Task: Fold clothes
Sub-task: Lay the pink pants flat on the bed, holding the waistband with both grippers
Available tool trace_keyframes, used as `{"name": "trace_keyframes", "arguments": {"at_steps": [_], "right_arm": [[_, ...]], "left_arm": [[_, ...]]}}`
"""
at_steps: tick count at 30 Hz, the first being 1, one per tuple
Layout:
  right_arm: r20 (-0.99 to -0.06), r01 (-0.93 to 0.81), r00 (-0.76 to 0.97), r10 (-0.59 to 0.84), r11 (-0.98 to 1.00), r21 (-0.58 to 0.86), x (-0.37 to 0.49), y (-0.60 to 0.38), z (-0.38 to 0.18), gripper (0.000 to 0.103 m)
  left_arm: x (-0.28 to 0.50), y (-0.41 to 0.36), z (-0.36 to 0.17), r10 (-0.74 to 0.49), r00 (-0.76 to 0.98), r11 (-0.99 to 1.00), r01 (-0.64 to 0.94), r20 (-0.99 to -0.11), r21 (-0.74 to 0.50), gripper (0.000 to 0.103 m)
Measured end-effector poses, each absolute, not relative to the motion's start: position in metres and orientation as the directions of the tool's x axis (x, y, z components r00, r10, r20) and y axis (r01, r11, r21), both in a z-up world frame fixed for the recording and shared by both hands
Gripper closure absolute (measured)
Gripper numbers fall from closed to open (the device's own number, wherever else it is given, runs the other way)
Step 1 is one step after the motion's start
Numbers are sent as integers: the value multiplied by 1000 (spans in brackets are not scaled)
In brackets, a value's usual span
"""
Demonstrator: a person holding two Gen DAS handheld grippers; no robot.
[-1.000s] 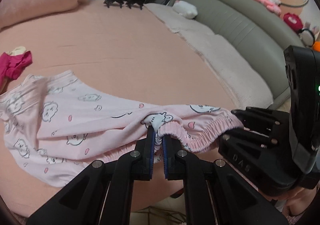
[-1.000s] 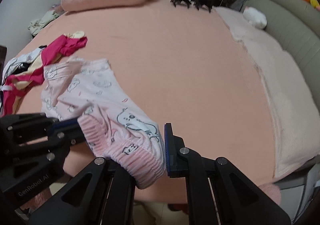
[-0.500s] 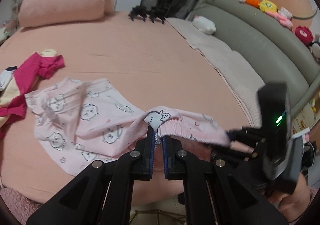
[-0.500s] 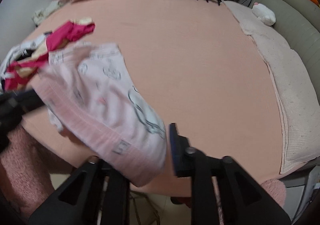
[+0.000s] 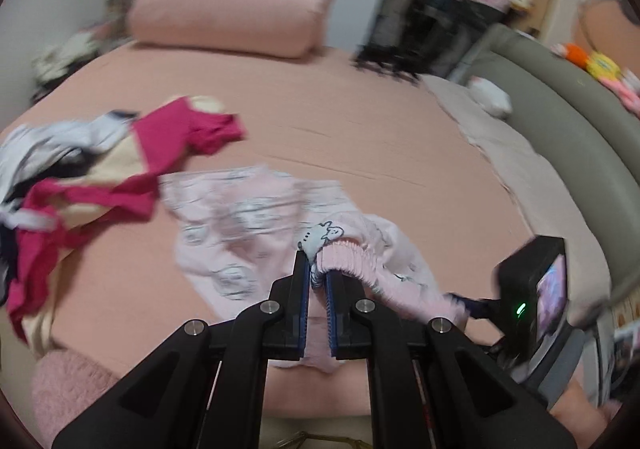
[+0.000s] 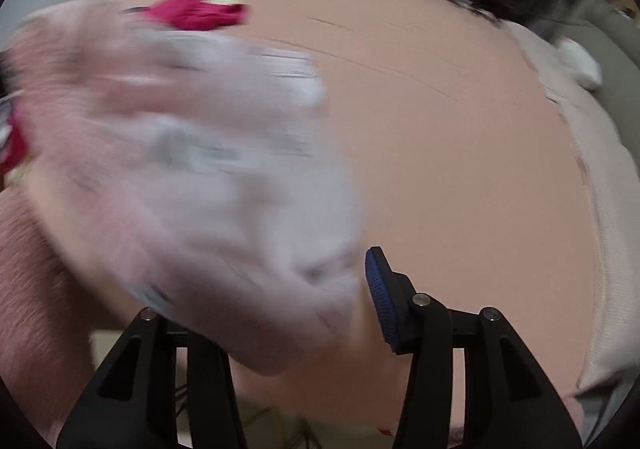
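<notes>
While left tongs (image 5: 317, 281) pinch waistband, pink printed pajama pants (image 5: 256, 217) hang rumpled; right tongs (image 6: 280, 289) unclear, cloth-covered.

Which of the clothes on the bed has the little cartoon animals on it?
The pale pink pajama pants, pinched at the waistband by the left gripper. The clothes heaped to their left show bright magenta, cream and grey, with no animals visible.
</notes>
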State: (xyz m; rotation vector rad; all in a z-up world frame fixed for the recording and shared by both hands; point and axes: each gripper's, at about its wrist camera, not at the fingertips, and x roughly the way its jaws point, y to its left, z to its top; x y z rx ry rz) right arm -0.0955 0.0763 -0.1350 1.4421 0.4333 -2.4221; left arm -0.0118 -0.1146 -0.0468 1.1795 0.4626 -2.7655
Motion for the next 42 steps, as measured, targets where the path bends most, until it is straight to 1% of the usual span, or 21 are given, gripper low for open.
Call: {"name": "trace_keyframes", "arguments": {"at_steps": [1, 2, 3, 4, 5, 10, 14, 16, 17, 18, 21, 23, 25, 27, 30, 33, 35, 37, 38, 40, 42], "right_arm": [[-882, 351, -464, -82, -931, -99, -102, 85, -134, 65], [-876, 321, -478, -65, -941, -105, -106, 93, -132, 65], [-868, 292, -496, -42, -949, -121, -110, 102, -129, 65], [-863, 276, -505, -22, -951, -137, -112, 107, -128, 65], [-861, 268, -509, -6, -952, -152, -113, 110, -127, 66], [-896, 250, -437, -83, -968, -32, -115, 126, -138, 65], [-925, 324, -355, -135, -946, 14, -115, 101, -170, 65], [-922, 331, -368, -118, -944, -12, -112, 95, -176, 66], [-918, 331, -382, -107, -943, -28, -111, 92, -178, 67], [-911, 322, -404, -86, -945, -54, -110, 92, -177, 69], [-875, 266, -484, 10, -951, -158, -112, 98, -169, 79], [-858, 227, -513, 35, -958, -175, -117, 109, -159, 79], [-851, 206, -525, 32, -965, -163, -119, 120, -147, 81], [-832, 201, -555, 14, -968, -150, -115, 125, -126, 88], [-787, 201, -617, -17, -970, -137, -102, 135, -85, 88], [-742, 193, -668, -56, -976, -101, -87, 148, -44, 88], [-747, 202, -662, -54, -973, -109, -77, 158, -29, 88], [-787, 233, -615, -52, -965, -118, -73, 169, -31, 86], [-817, 255, -574, -56, -960, -114, -72, 171, -41, 79], [-872, 316, -485, -67, -943, -103, -73, 167, -68, 77], [-884, 354, -456, -104, -933, -73, -68, 159, -79, 71]], "left_arm": [[-13, -119, -52, 16, -684, -948, 222, -729, -229, 90], [-14, -119, -60, 36, -667, -948, 213, -744, -237, 72], [-15, -117, -71, 80, -645, -948, 186, -760, -258, 44], [-16, -114, -81, 124, -621, -947, 161, -774, -280, 37], [-18, -111, -91, 167, -594, -944, 135, -787, -302, 35], [-17, -52, -127, 276, -526, -955, -52, -804, -294, 35], [-29, -10, -158, 257, -456, -966, -118, -852, -229, 35], [-35, -1, -172, 225, -438, -974, -126, -870, -189, 35], [-38, 0, -176, 180, -437, -983, -114, -881, -144, 48], [-40, 0, -180, 128, -434, -991, -95, -892, -95, 70], [-44, -13, -170, 20, -468, -1000, -20, -883, -12, 81], [-45, -26, -156, -36, -504, -999, 33, -863, 23, 85], [-44, -41, -132, -32, -552, -997, 74, -833, -11, 87], [-42, -57, -99, -43, -610, -993, 115, -791, -35, 87], [-37, -76, -53, -34, -690, -986, 142, -723, -89, 87], [-33, -77, -28, 8, -730, -986, 107, -684, -126, 87], [-31, -72, -24, 55, -738, -985, 72, -672, -159, 86], [-32, -65, -30, 127, -725, -978, 25, -677, -209, 85], [-34, -61, -38, 147, -710, -975, 12, -689, -221, 85], [-37, -51, -60, 170, -669, -973, 1, -724, -229, 85], [-33, -42, -78, 187, -645, -971, -5, -741, -241, 86]]}}
